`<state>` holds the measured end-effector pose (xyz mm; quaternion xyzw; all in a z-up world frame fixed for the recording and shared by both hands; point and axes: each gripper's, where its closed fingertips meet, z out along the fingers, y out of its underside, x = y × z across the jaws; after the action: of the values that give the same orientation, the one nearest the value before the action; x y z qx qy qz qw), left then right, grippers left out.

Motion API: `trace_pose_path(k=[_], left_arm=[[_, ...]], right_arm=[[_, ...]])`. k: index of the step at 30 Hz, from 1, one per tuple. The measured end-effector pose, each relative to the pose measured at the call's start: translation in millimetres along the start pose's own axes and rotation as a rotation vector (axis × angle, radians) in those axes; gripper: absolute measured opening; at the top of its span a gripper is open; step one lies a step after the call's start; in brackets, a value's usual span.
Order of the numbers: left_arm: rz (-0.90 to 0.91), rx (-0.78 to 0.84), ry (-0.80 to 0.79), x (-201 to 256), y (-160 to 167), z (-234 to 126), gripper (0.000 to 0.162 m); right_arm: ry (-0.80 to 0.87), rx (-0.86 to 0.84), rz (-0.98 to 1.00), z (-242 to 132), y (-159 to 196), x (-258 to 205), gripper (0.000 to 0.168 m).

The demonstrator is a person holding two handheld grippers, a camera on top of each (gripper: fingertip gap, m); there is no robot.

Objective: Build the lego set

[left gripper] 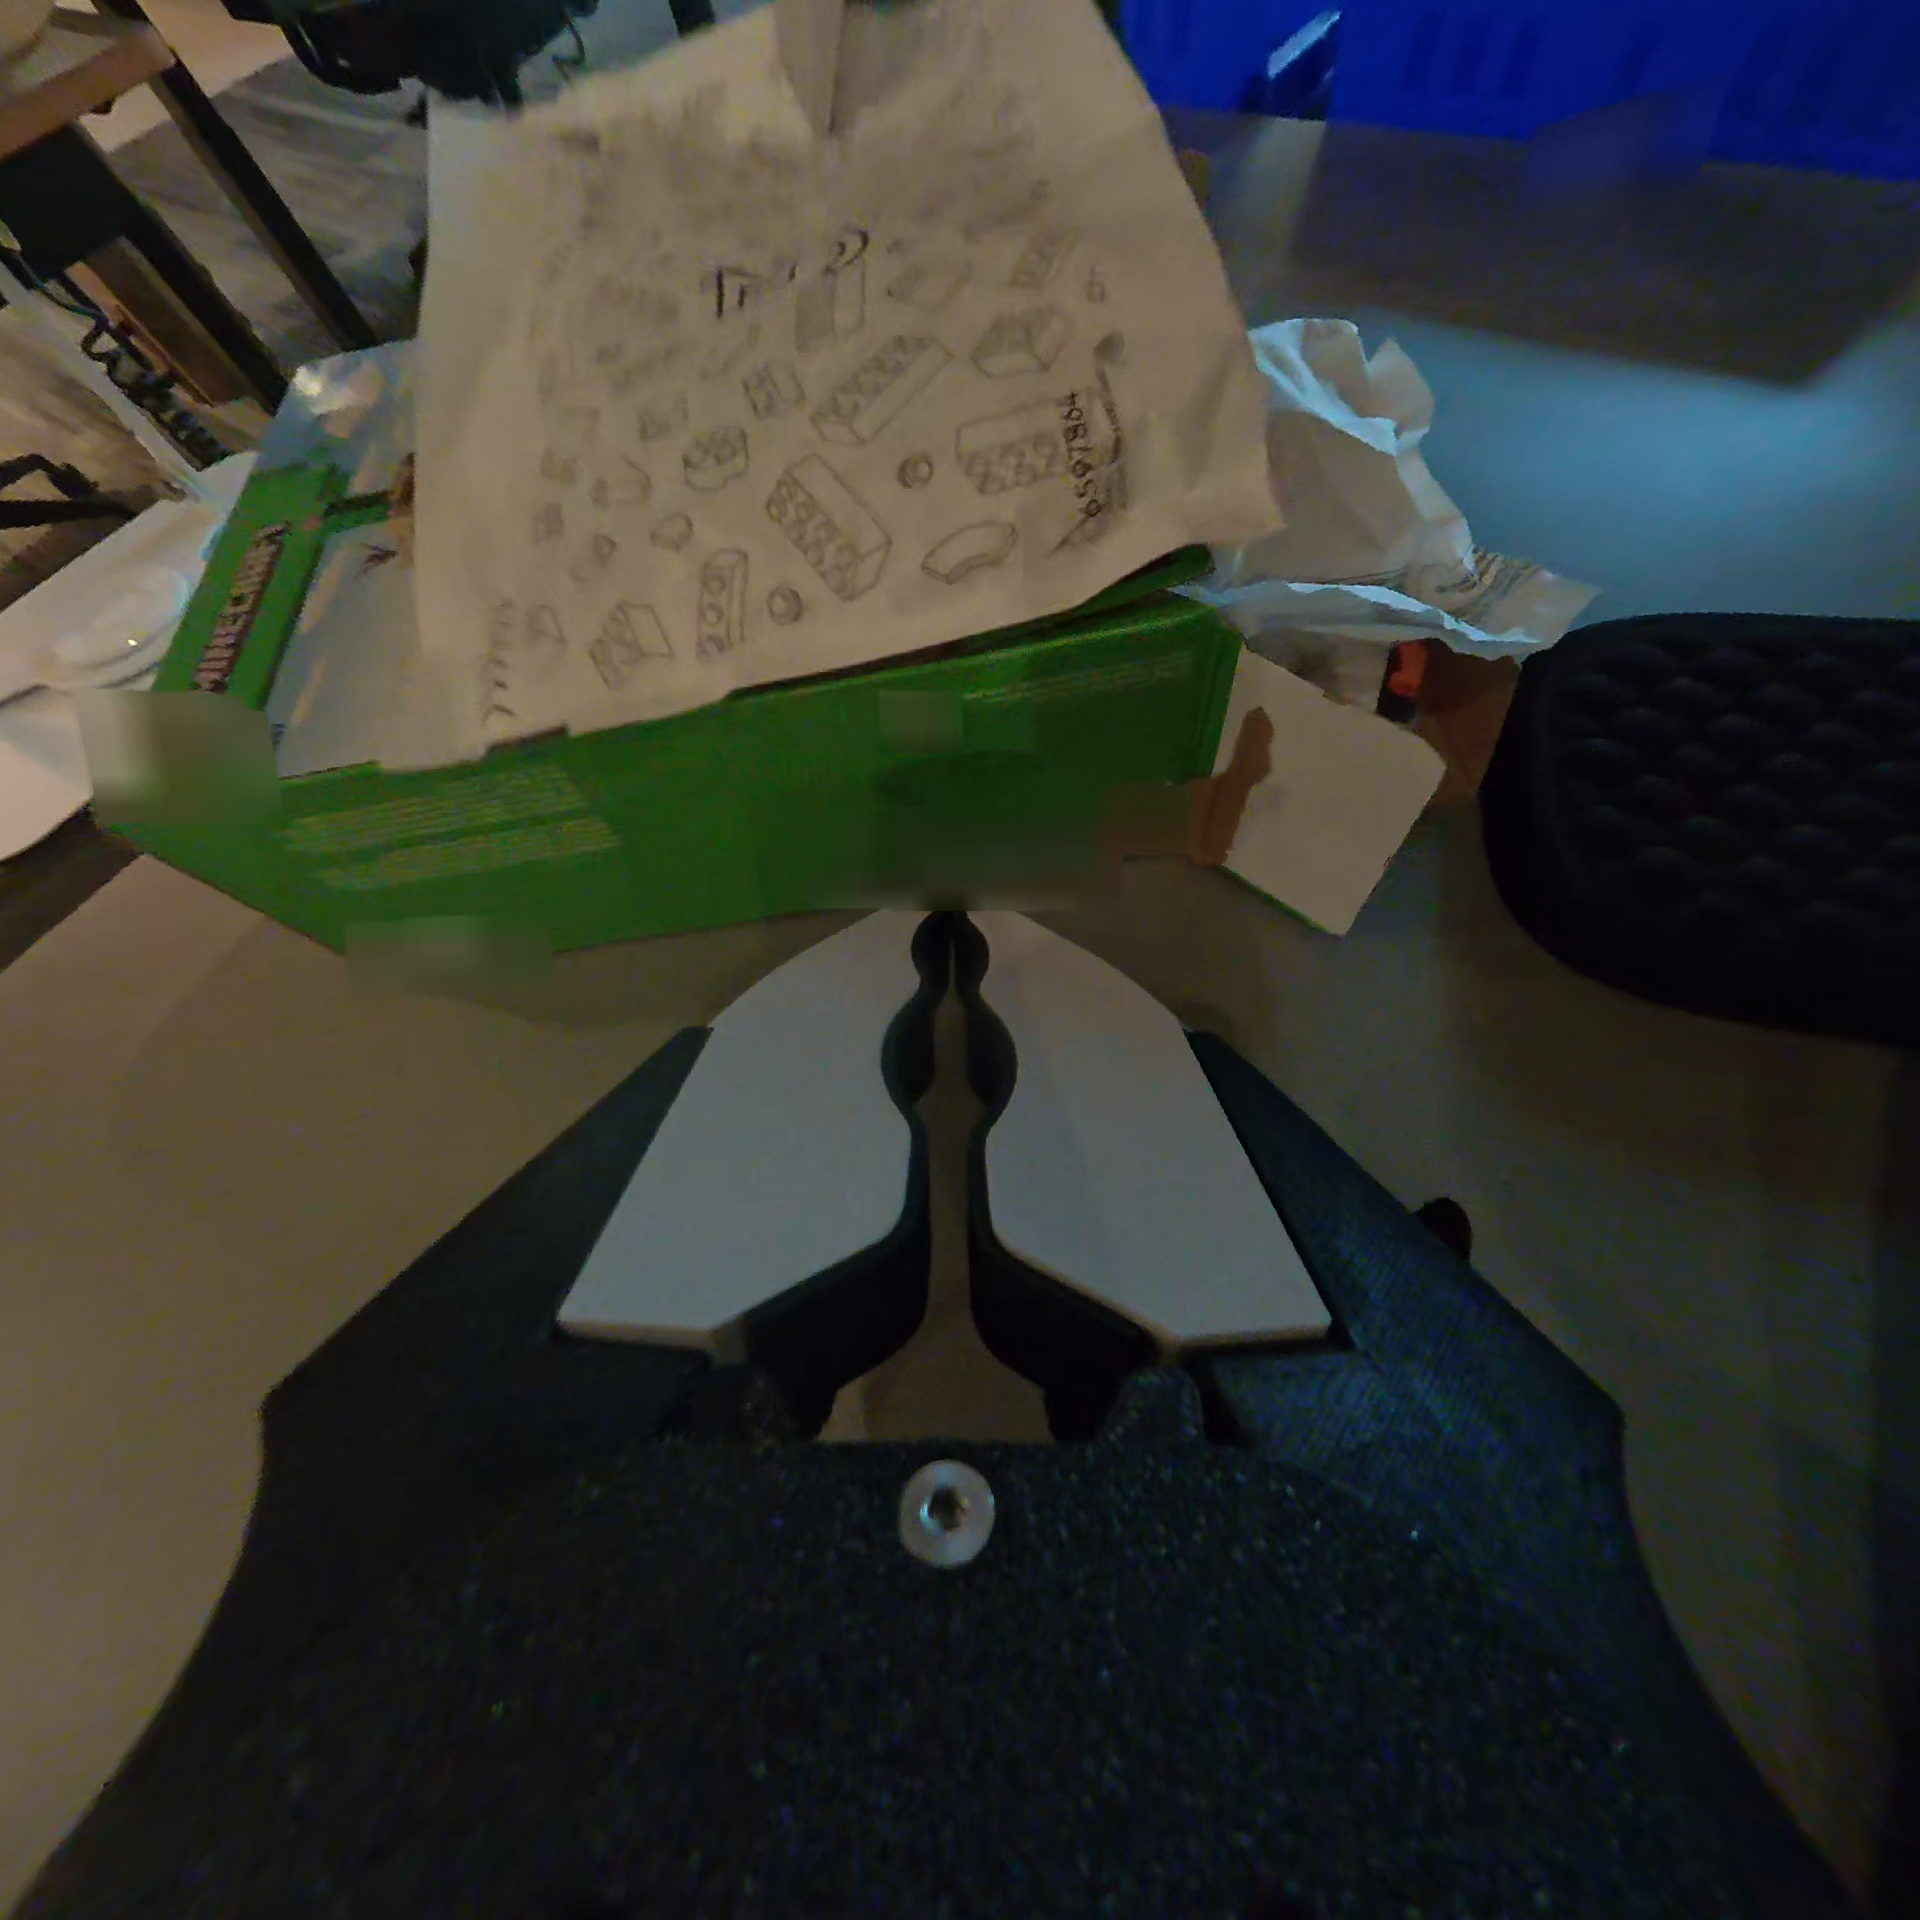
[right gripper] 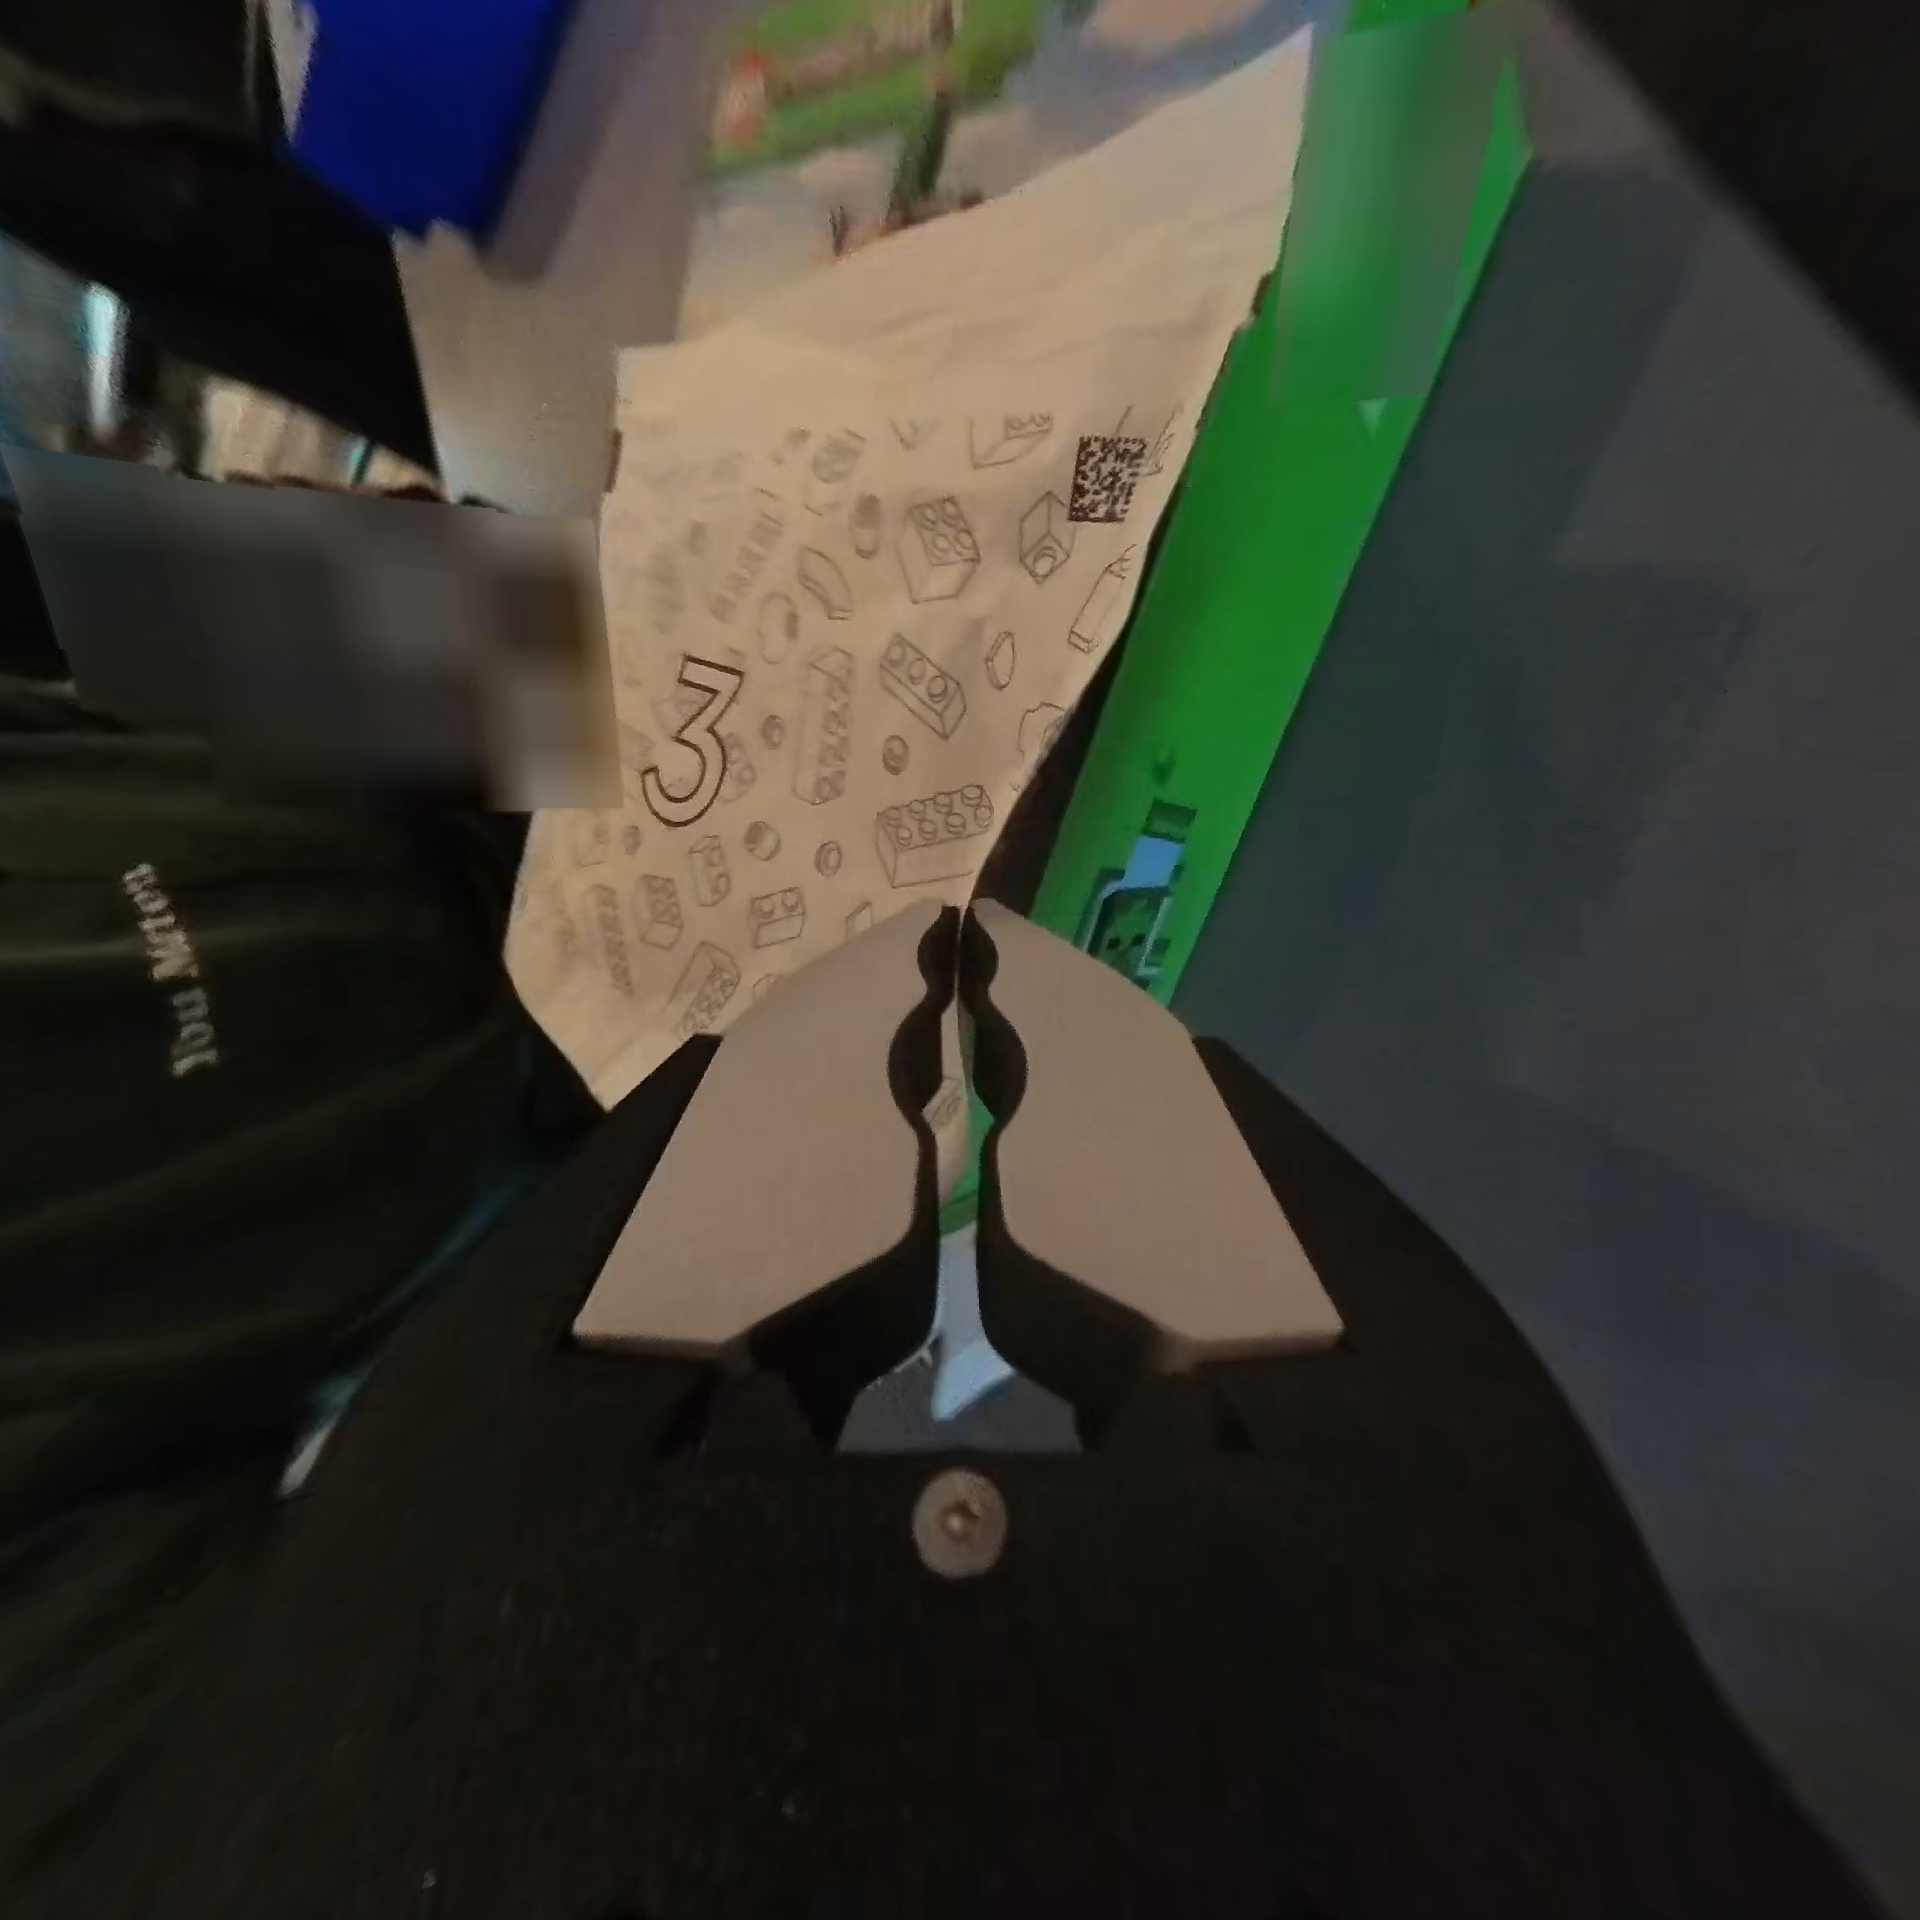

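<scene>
**Both grippers closed at the box and paper bag**

Hidden or unclear: mosaic patches cover parts of the green box (left gripper: 675, 821). Right view is motion-blurred; box top is cut off by the frame there. Bag contents cannot be seen. Where the left tips meet the box is masked by blur.

Left gripper (left gripper: 951, 935): fingers together, tips at the lower edge of the box; whether it pinches the edge, cannot tell. Box sits on the tabletop (left gripper: 208, 1143), white paper bag (left gripper: 821, 416) rising above it. Crumpled paper (left gripper: 1351, 468) behind, dark pad (left gripper: 1714, 821) to the right.

Right gripper (right gripper: 958, 920): fingers nearly together, clamped on the bag's lower edge, box just beside it.
</scene>
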<state>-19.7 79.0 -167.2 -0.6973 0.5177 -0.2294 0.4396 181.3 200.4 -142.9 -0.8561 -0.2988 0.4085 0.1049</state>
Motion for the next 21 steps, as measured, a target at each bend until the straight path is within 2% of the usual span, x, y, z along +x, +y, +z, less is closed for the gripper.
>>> trace_pose_path(k=[2,5,8,13,21], left_arm=[[0.000,0.012,-0.004,-1.5,-1.2,-2.5,0.000],[-0.005,0.034,-0.012,-4.5,-4.5,-7.0,0.000],[-0.005,0.059,-0.020,-7.2,-8.9,-12.3,0.000],[-0.005,0.067,-0.009,-5.2,-14.1,-16.9,0.000],[-0.115,0.077,-0.076,-23.0,-25.3,-21.9,0.000]], right_arm=[[0.058,0.104,0.016,-8.6,-3.8,-5.9,0.000],[0.119,0.384,0.048,-23.5,-21.5,-25.3,0.000],[0.219,0.608,-0.024,-33.1,-26.3,-47.7,0.000],[0.287,0.771,-0.128,-39.6,-30.9,-71.6,0.000],[0.354,1.069,-0.382,-69.3,-85.0,-97.4,0.000]])
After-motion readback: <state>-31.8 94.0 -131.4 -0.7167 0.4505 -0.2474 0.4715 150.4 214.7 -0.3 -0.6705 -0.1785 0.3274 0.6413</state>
